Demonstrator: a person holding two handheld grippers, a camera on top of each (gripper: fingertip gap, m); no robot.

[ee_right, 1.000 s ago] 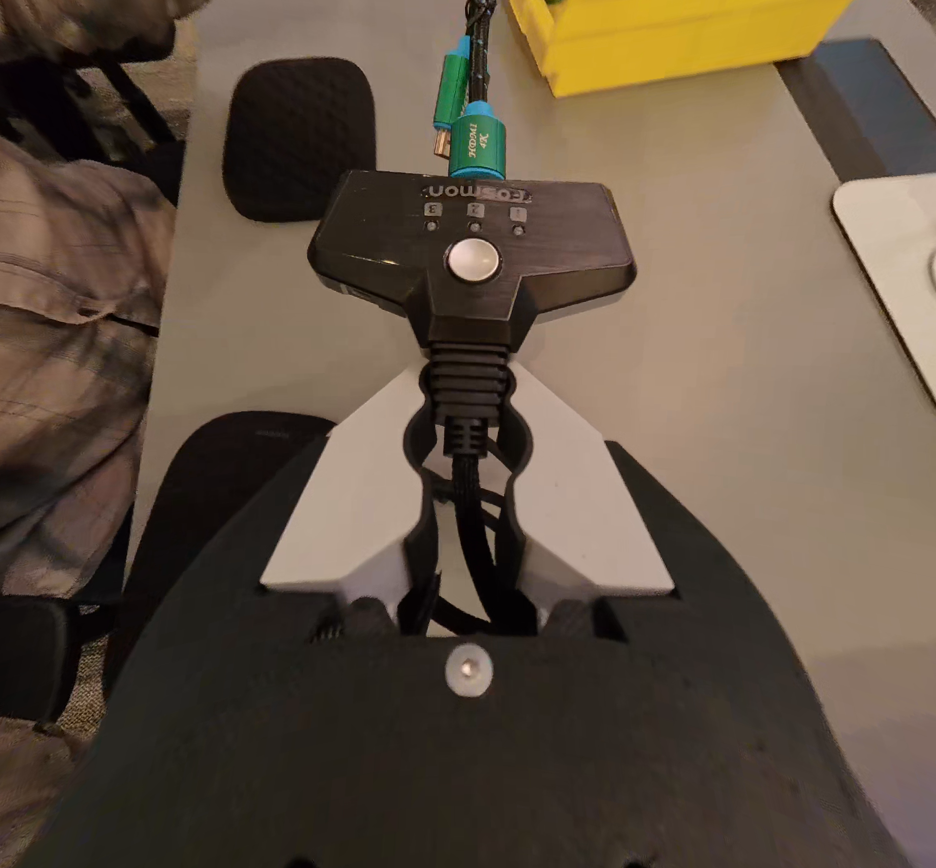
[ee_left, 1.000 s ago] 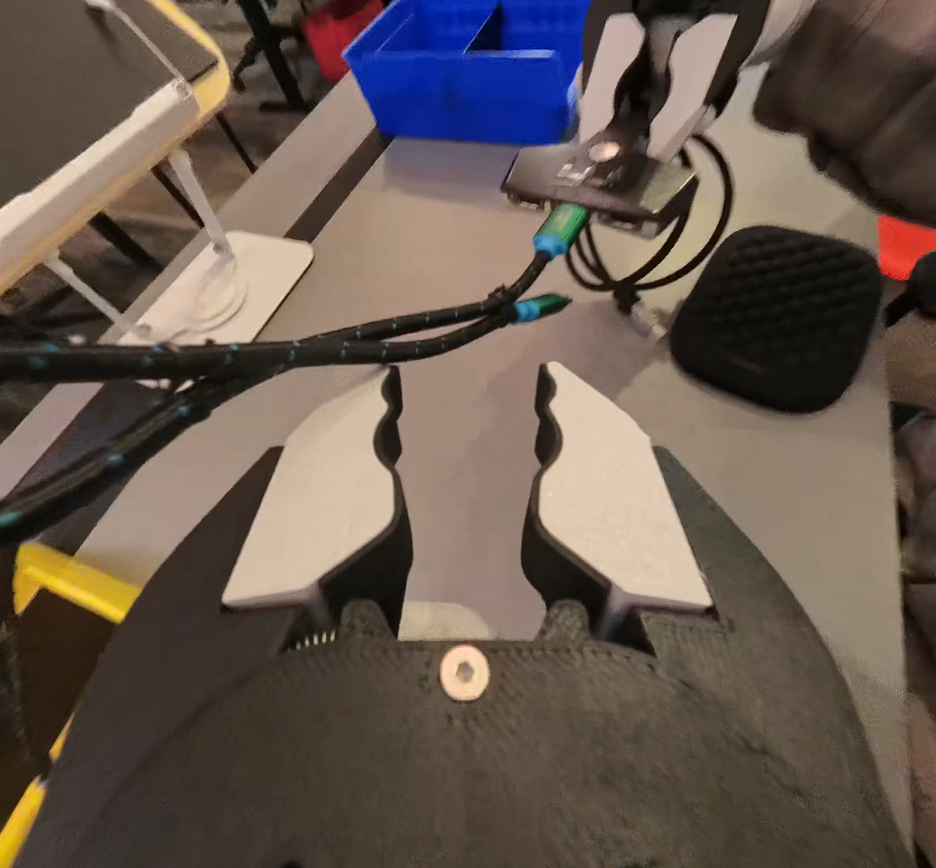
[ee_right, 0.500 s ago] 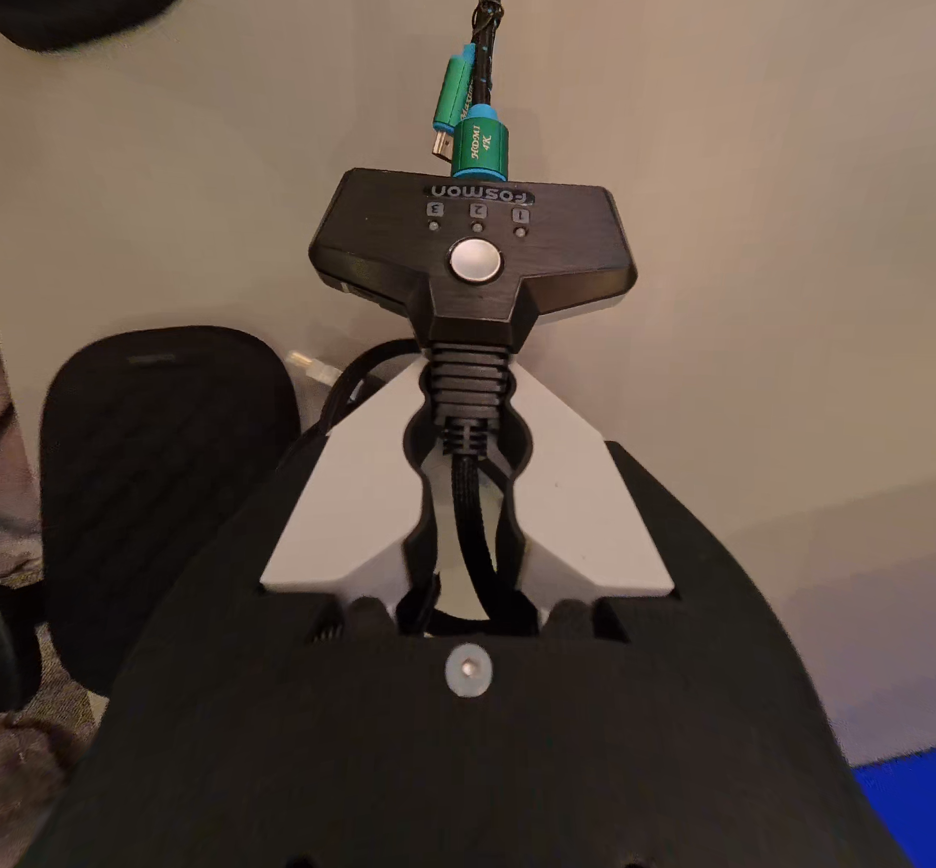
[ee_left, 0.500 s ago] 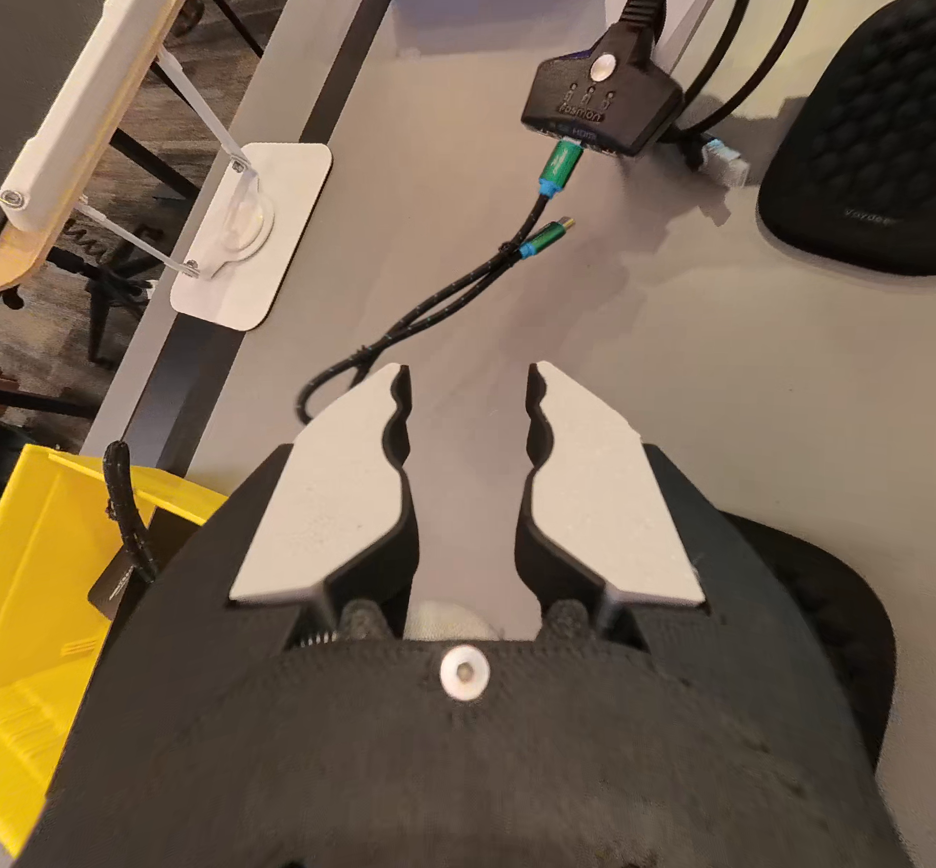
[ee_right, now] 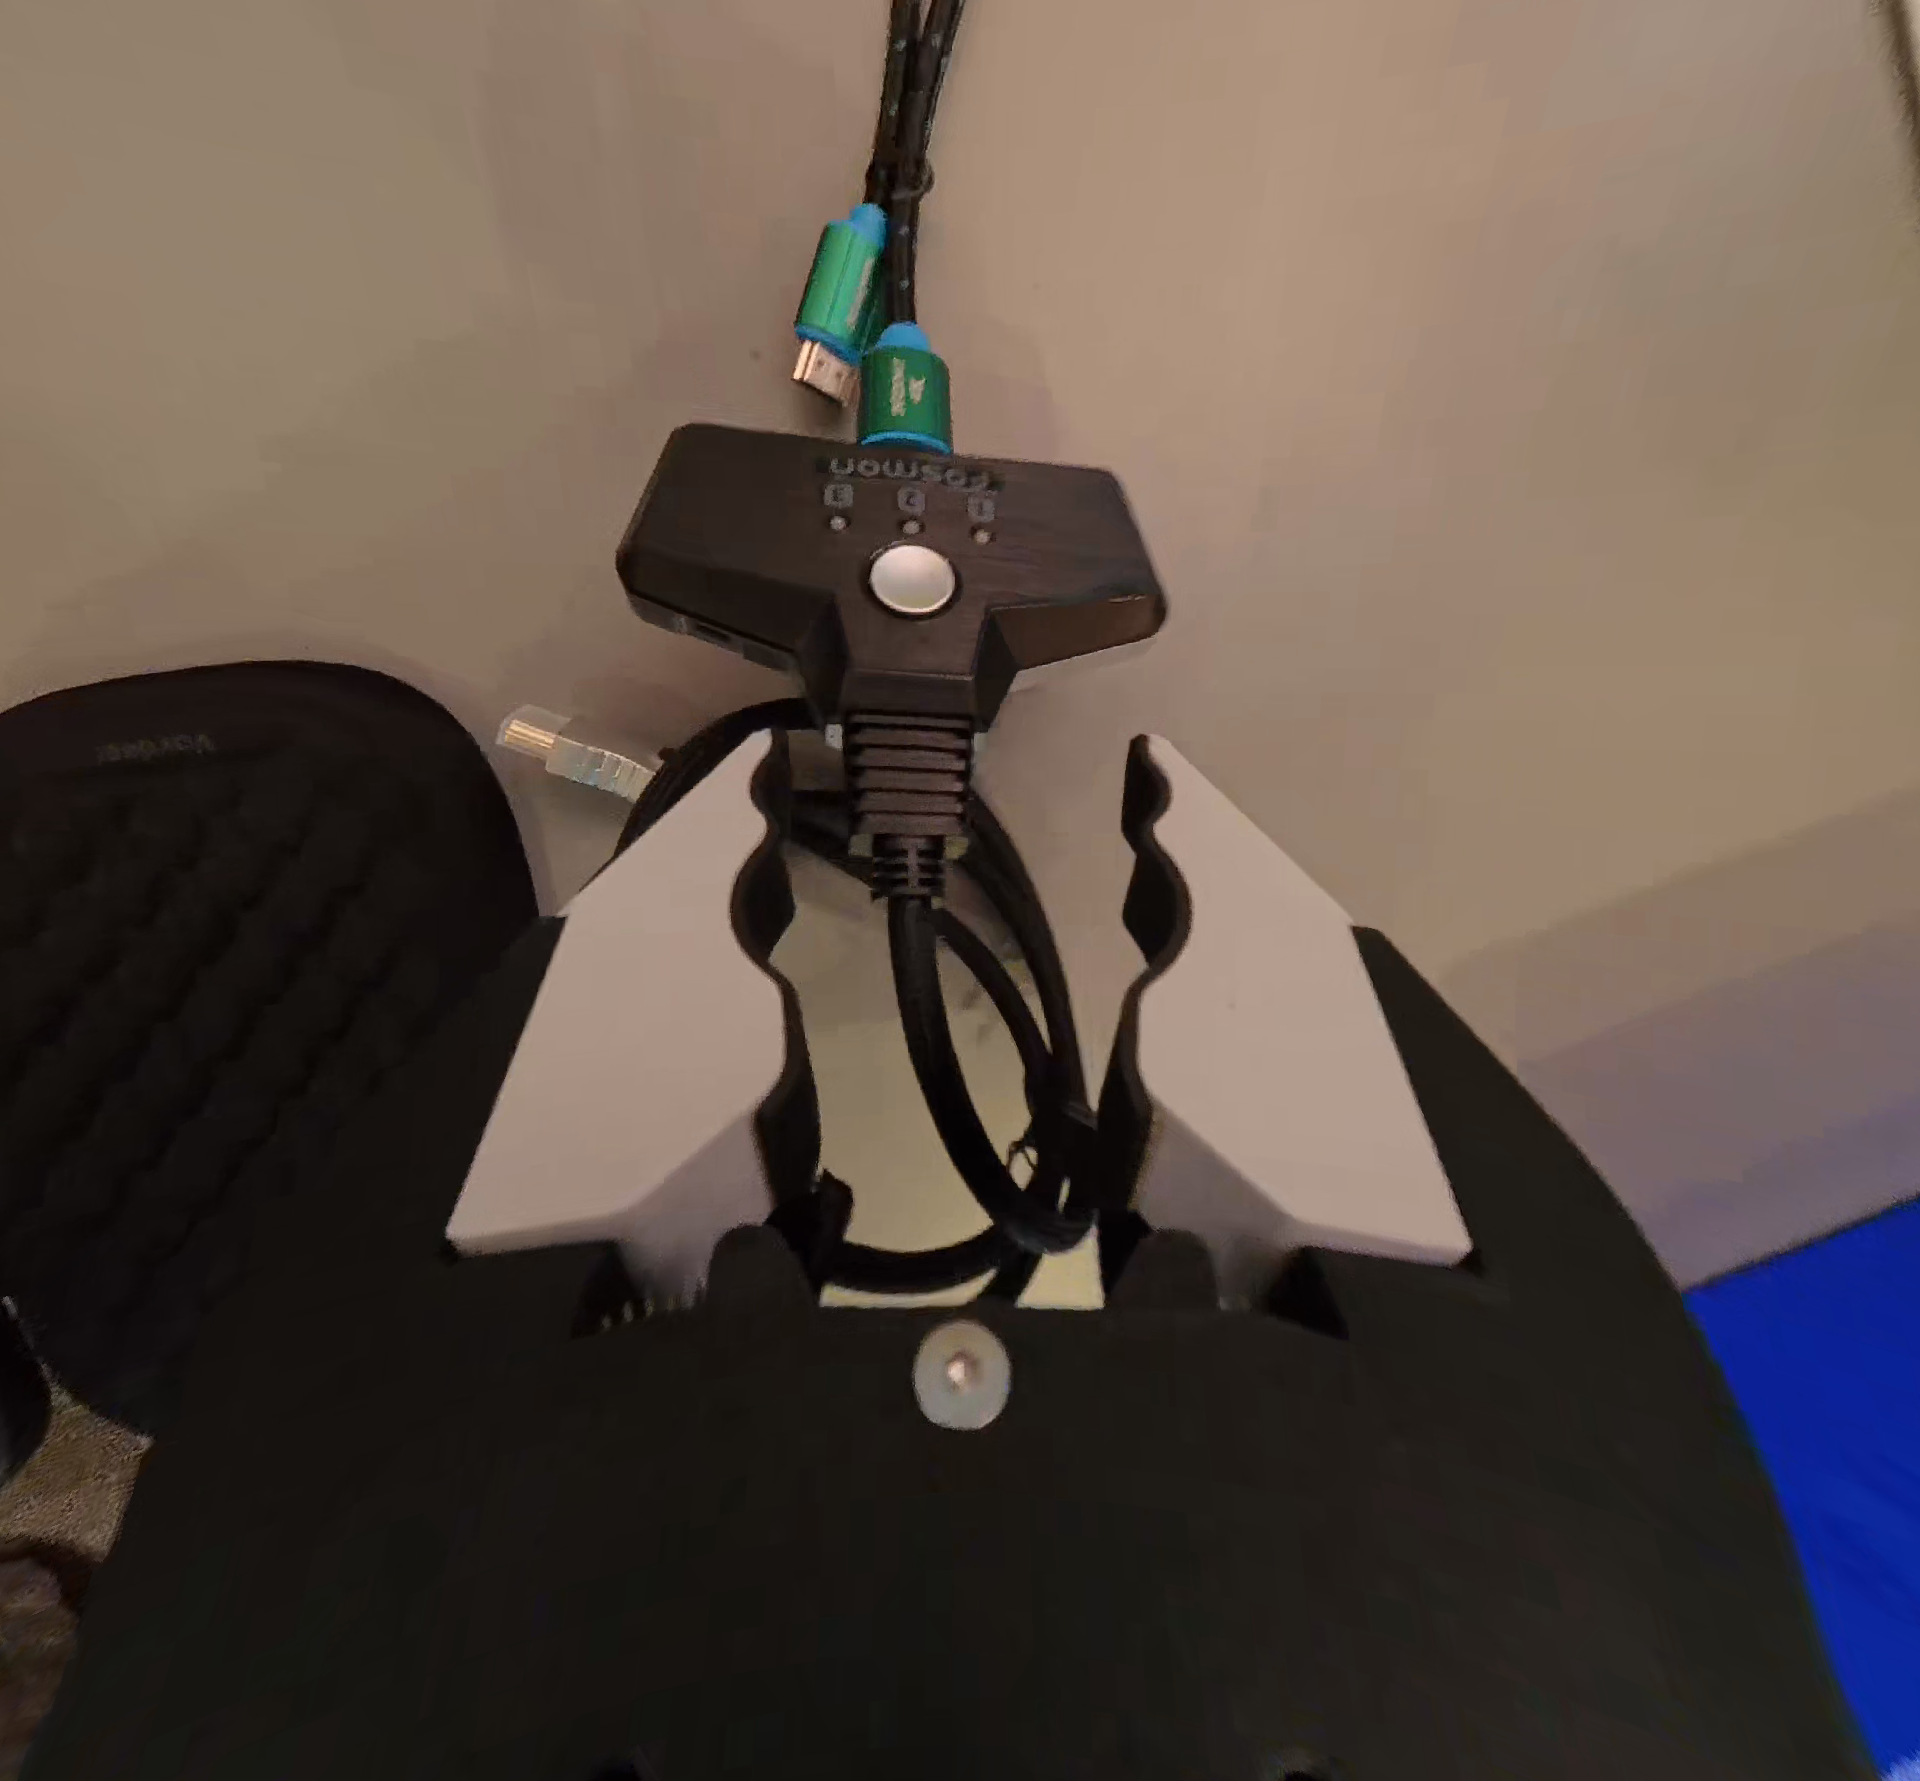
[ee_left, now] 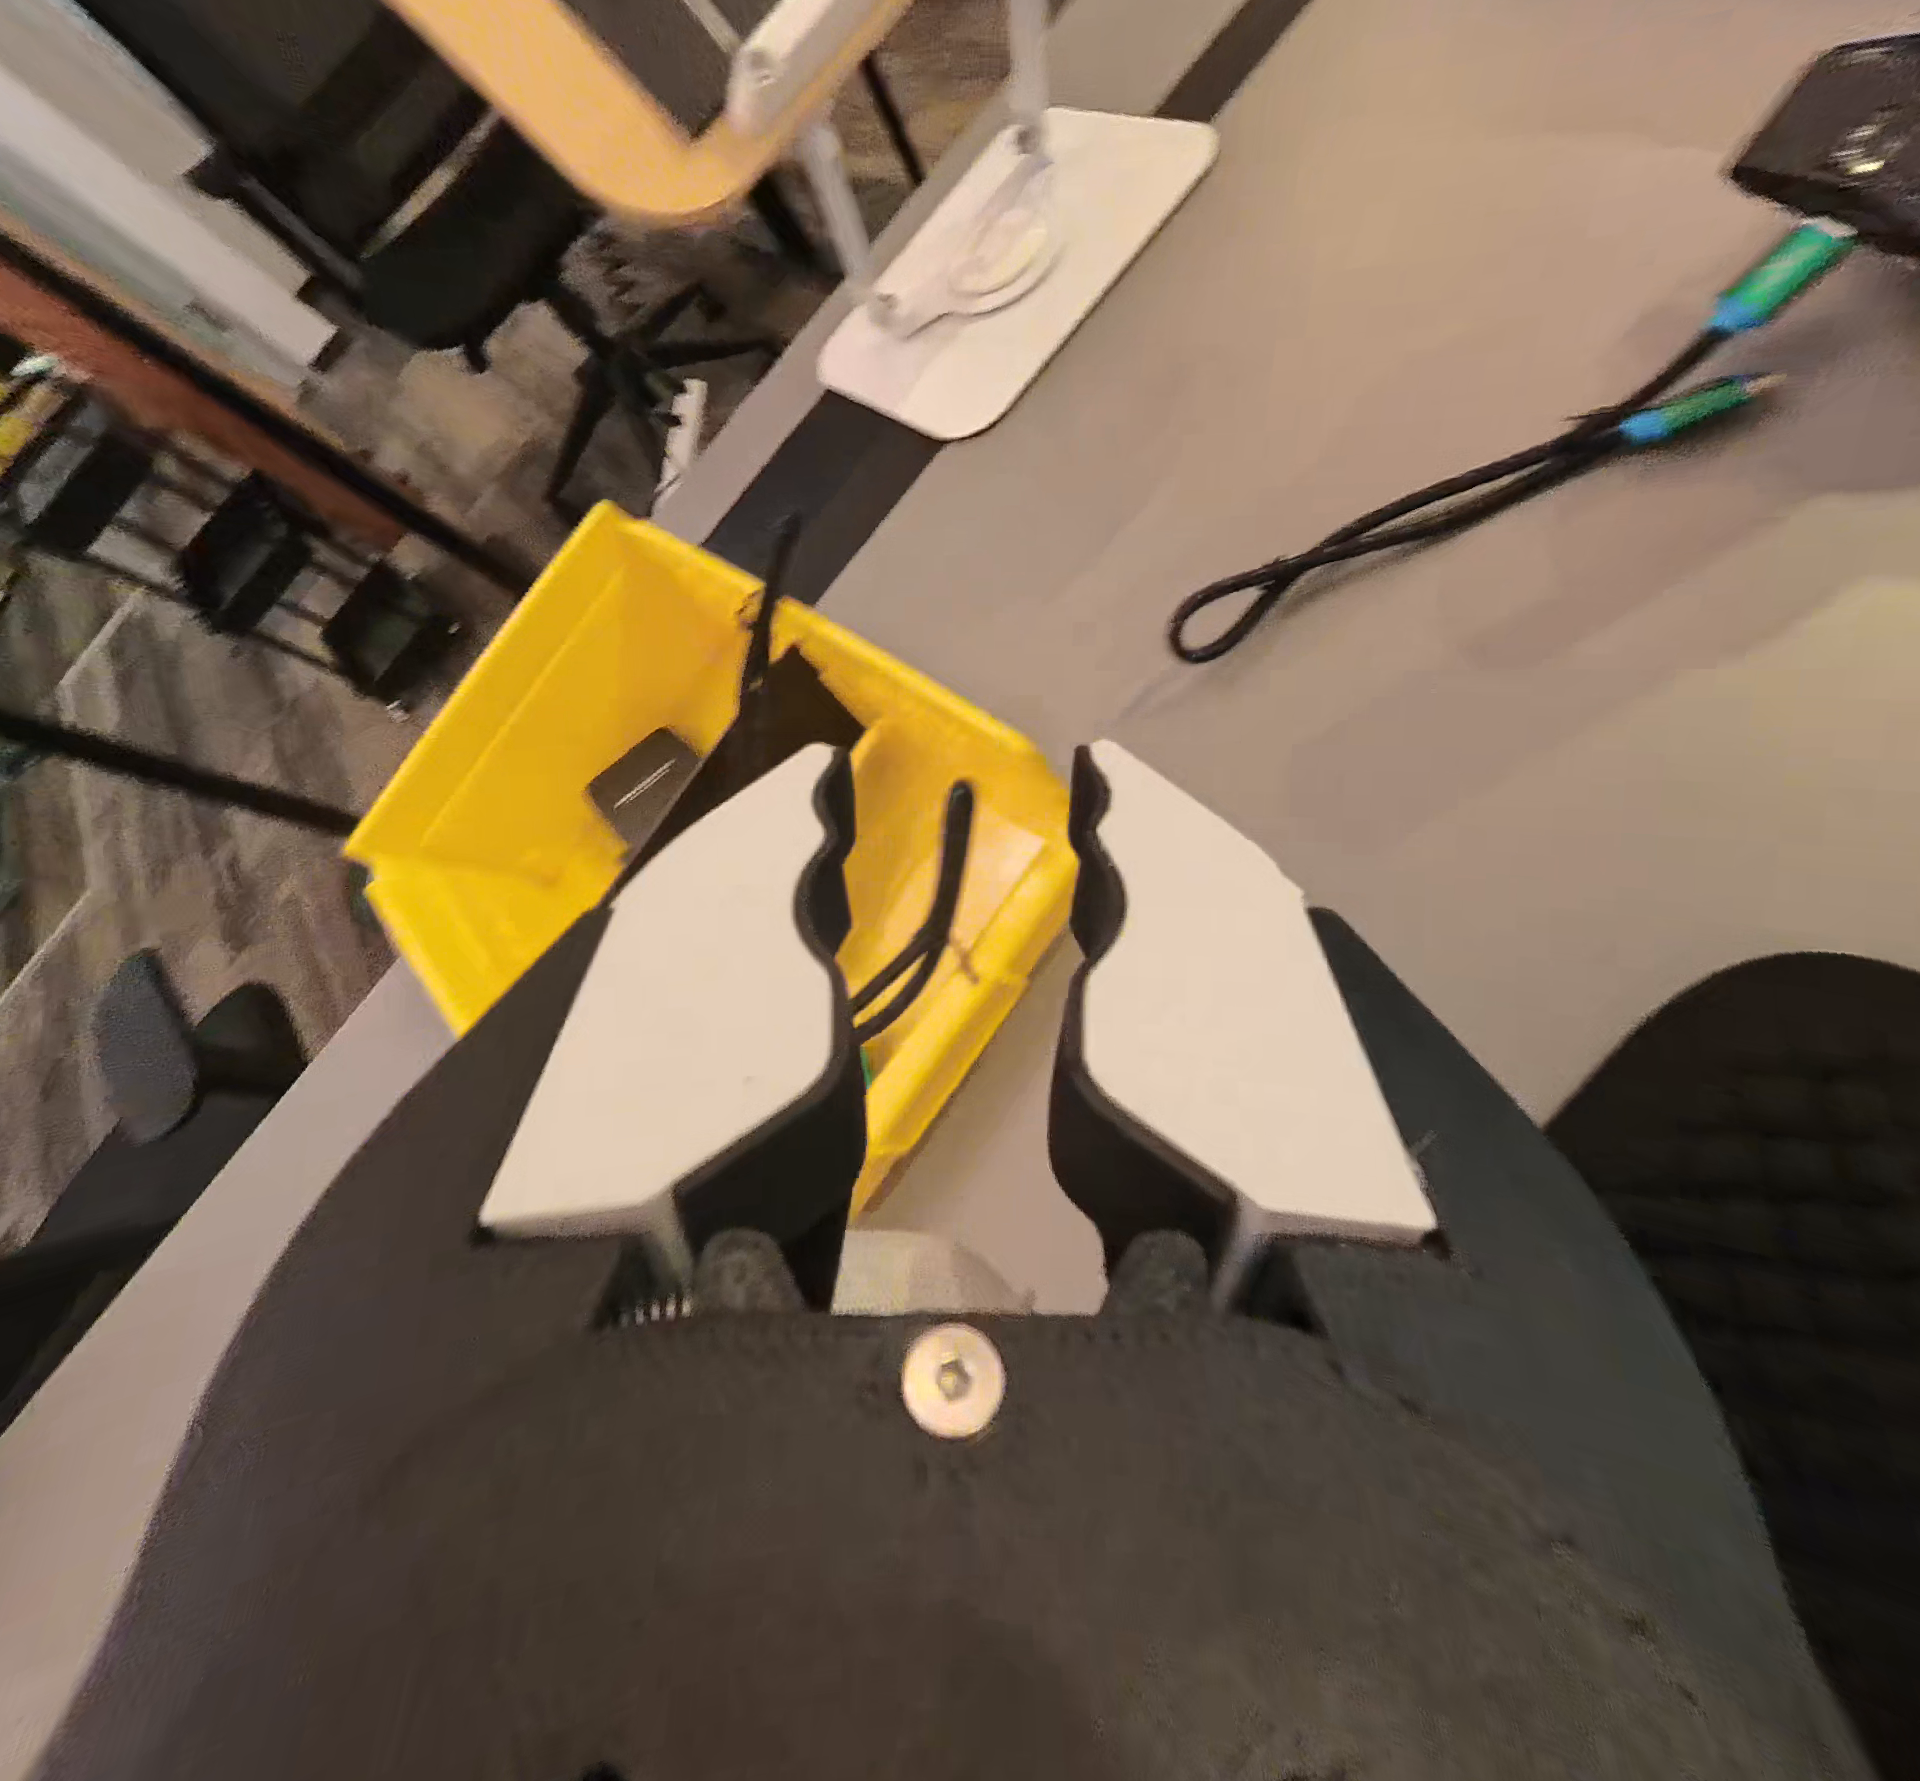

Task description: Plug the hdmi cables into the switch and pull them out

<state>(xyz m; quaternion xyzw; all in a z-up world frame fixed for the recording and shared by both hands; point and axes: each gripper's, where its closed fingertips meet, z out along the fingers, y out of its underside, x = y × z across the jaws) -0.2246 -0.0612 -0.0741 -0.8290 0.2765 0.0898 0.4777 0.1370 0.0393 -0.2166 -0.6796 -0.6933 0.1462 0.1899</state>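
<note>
Braided black HDMI cable (ee_right: 914,69) looks limp, so grip its rigid green metal plug (ee_right: 906,386) (seated in the light, flat black plastic switch (ee_right: 888,547)). Right tool (ee_right: 951,765) stands spread around the switch's ribbed tail; left tool (ee_left: 954,765) is spread, empty.

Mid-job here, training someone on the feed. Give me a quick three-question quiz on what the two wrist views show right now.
1. True or false: the right gripper is clamped on the black HDMI switch box.
2. How many green-and-blue HDMI plugs are seated in the switch box? A) none B) one C) two
3. Which container lies beyond the left gripper fingers?

Key:
1. False: its fingers stand apart around the switch's ribbed black cable collar.
2. B: the seated green plug is in; the loose green plug lies beside it.
3. The yellow plastic bin.
</note>
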